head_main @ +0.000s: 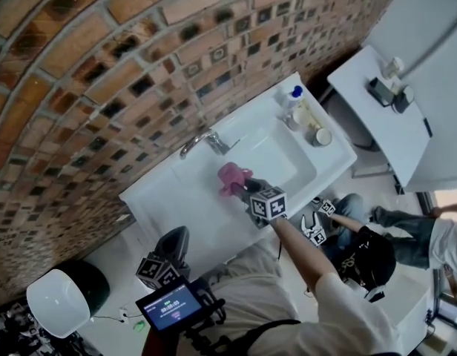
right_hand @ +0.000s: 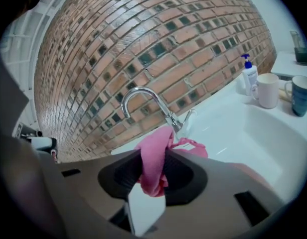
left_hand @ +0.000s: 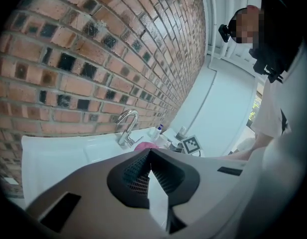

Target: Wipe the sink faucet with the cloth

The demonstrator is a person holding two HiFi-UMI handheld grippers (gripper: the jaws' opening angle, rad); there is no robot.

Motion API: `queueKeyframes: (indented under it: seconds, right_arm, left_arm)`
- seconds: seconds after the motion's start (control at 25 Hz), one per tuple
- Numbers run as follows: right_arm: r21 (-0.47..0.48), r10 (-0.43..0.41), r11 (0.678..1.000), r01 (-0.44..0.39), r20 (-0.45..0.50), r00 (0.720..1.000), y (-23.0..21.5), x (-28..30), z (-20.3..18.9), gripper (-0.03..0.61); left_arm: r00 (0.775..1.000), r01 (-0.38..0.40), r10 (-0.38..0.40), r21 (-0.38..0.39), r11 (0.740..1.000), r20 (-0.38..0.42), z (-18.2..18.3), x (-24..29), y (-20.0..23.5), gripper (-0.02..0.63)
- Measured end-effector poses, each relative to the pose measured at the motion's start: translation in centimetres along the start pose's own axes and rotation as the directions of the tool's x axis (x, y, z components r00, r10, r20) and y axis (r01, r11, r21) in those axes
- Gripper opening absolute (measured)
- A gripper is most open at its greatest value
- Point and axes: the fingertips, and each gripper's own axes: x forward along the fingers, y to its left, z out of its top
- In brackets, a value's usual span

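Plainly, the white sink [head_main: 158,199] is the biggest thing here, set against the brick wall, and its chrome faucet [right_hand: 158,103] stands at the back rim. Seen from the head view, the faucet lies at about eleven o'clock from the right gripper [right_hand: 152,171], near but apart. In the right gripper view it rises at twelve o'clock just past the jaws, and its spout arcs from nine toward three o'clock.

The right gripper is clamped on the pink cloth [right_hand: 154,156], which bunches up between its jaws over the basin and does not yet touch the faucet. This gripper is clearly the nearer one.

The left gripper [left_hand: 149,159] hangs well back at seven o'clock, off the sink, with its jaws together on nothing.

By count there are one sink, one faucet, one cloth, two mugs [right_hand: 267,89] and one soap bottle [right_hand: 249,73].
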Motion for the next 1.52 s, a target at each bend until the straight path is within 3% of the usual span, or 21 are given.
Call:
queueKeyframes:
  seconds: [0.8,1.08,1.52]
  right_arm:
    - [0.068,-0.07,0.994,0.08,-0.135,0.988,-7.1,10.2,-1.0,0.14]
    - [0.01,-0.11,0.993,0.114,-0.165,0.98,-8.2,11.6,0.2,0.138]
    - [0.101,-0.155,0.982,0.158,-0.032,0.987,-11.6,8.1,5.9,0.135]
  left_arm:
    - [0.999,-0.001,0.001,0.015,1.0,-0.051,0.2,5.4,3.0,-0.015]
    - [0.998,-0.018,0.018,0.004,1.0,-0.056,-0.1,5.1,3.7,-0.015]
    - [0.998,-0.02,0.02,-0.006,1.0,-0.052,-0.4,4.9,4.0,-0.014]
